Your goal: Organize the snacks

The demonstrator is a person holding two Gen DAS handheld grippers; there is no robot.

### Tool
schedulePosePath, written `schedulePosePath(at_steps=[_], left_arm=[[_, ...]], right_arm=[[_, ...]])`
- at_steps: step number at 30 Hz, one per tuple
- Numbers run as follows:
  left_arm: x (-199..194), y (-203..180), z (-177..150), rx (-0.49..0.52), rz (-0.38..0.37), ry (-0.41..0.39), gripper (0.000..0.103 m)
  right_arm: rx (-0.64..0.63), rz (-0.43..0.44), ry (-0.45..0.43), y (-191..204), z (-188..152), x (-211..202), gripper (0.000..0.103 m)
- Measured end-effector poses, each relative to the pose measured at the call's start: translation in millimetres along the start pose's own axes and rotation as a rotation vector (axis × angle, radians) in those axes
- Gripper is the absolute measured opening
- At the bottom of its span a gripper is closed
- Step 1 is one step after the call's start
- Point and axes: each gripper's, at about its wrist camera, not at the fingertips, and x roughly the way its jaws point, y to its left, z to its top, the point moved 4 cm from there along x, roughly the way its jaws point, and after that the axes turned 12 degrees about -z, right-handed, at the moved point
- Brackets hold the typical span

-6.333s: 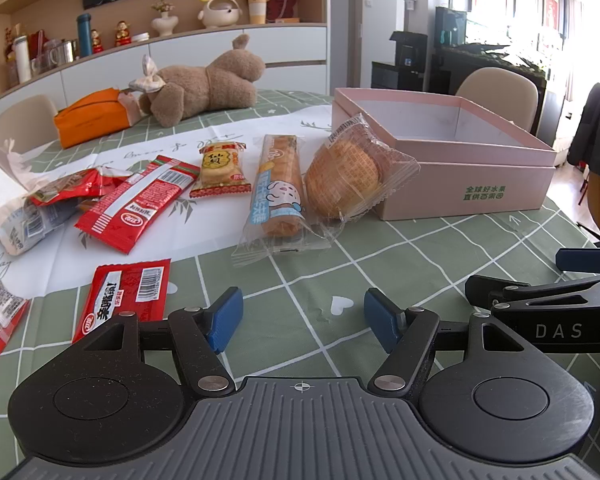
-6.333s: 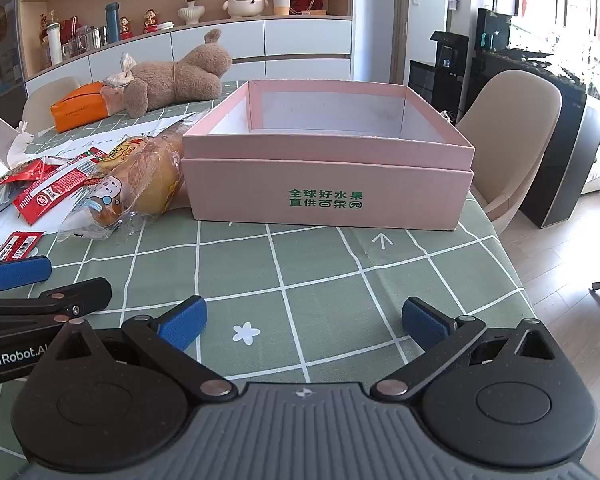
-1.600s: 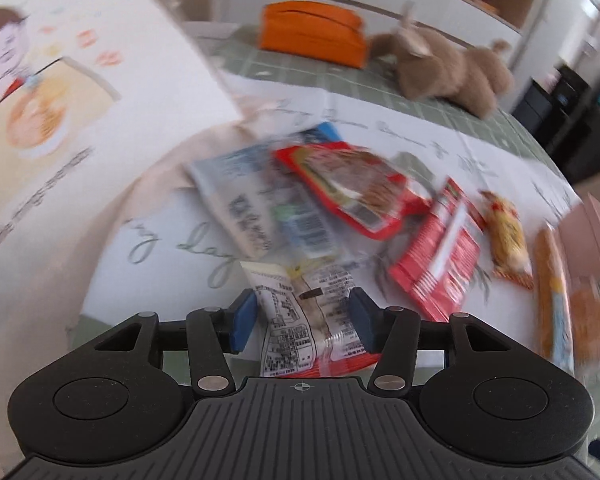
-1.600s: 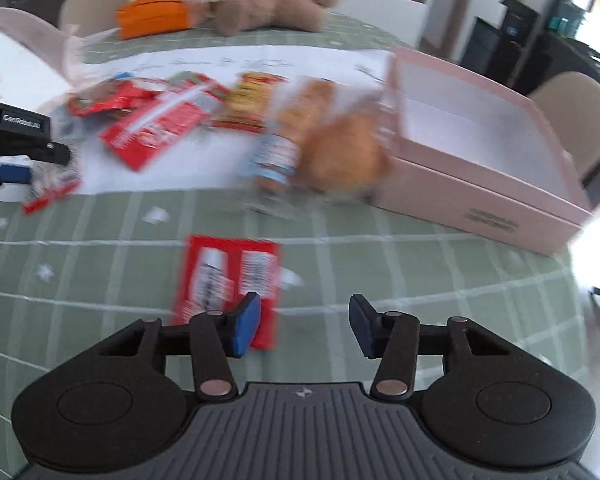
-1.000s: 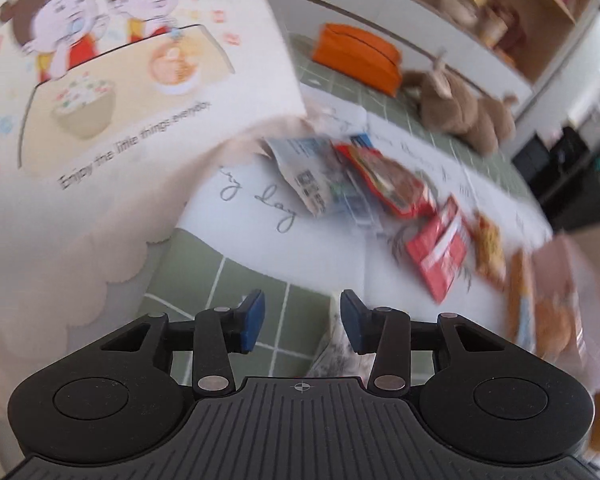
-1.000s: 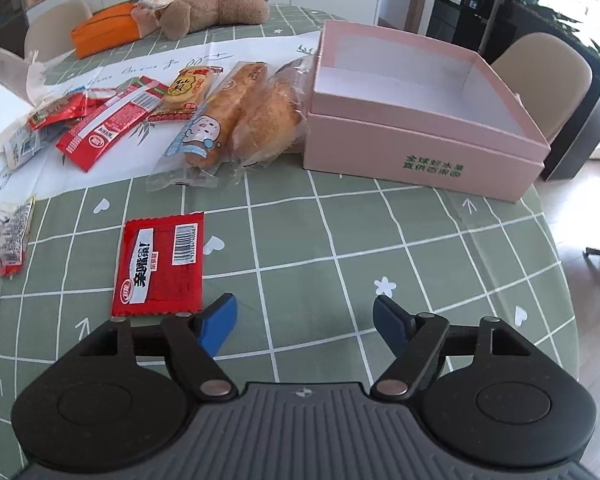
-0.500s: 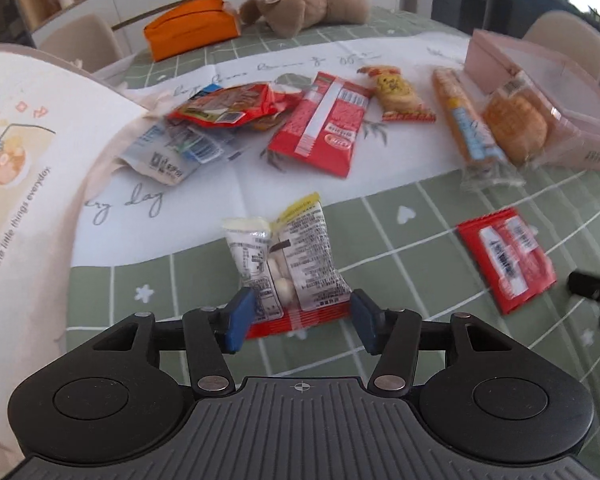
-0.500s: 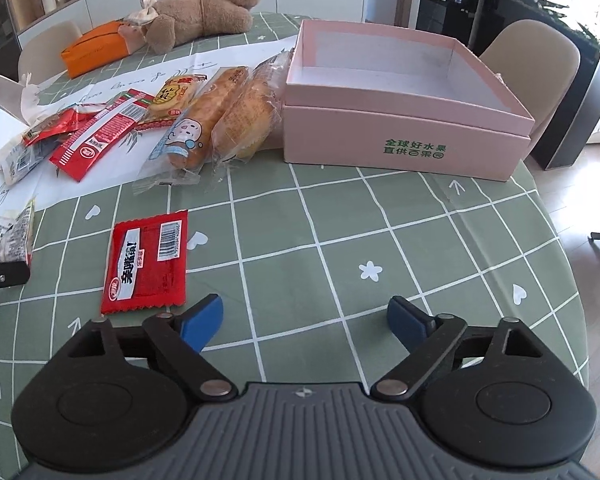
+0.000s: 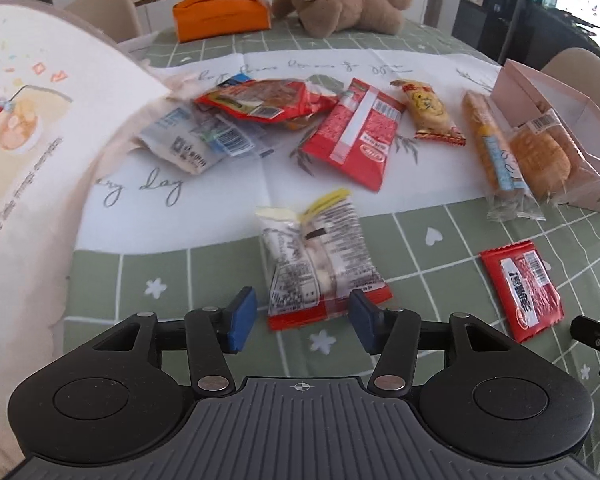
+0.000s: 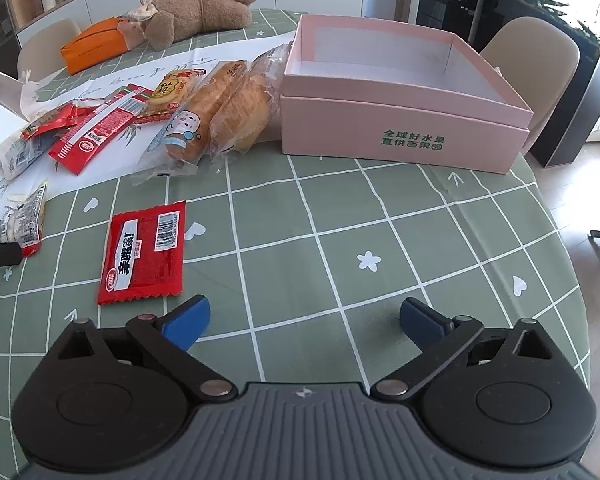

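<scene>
Both claws are open: our left claw (image 9: 302, 320) straddles the near end of the clear snack packet (image 9: 320, 256), whose long axis runs straight ahead, while our right claw (image 10: 302, 320) is empty.

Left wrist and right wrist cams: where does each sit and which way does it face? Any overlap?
Left wrist: on the left gripper, tilted down at the table; its blue fingers flank a clear snack packet, not pressing it. Beyond are the loose snacks.
Right wrist: on the right gripper, tilted down toward the pink box; fingers wide apart over bare tablecloth, having just opened, nothing between them.
Shared: red packet, bread rolls, teddy bear, pink box, and each view catches the other gripper at its edge.
</scene>
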Motion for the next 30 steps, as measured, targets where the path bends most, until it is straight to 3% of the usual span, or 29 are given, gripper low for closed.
schedulePosePath(at_steps=[6, 10, 15, 18, 22, 27, 30], left_arm=[[5, -2, 1, 0.029, -0.018, -0.041, 0.059], [-2, 8, -3, -0.003, -0.074, -0.044, 0.059], [-10, 20, -10, -0.043, -0.135, -0.062, 0.057], [-10, 18, -7, -0.061, -0.123, -0.045, 0.057], [-15, 16, 2, -0.150, -0.189, -0.071, 0.056], [-5, 20, 24, -0.202, -0.086, -0.085, 0.056], [7, 16, 36, -0.165, -0.046, -0.076, 0.056]], right_arm=[[-0.015, 0.009, -0.016, 4, -3, -1, 0.103], [-0.055, 0.027, -0.026, 9, -3, -6, 0.102], [-0.113, 0.080, -0.132, 22, 8, -27, 0.102], [-0.111, 0.165, -0.115, 37, 20, -27, 0.102], [-0.120, 0.191, -0.074, 63, 35, -14, 0.102], [-0.200, 0.172, -0.053, 90, 28, -8, 0.092], [-0.212, 0.157, -0.049, 91, 23, -6, 0.090]])
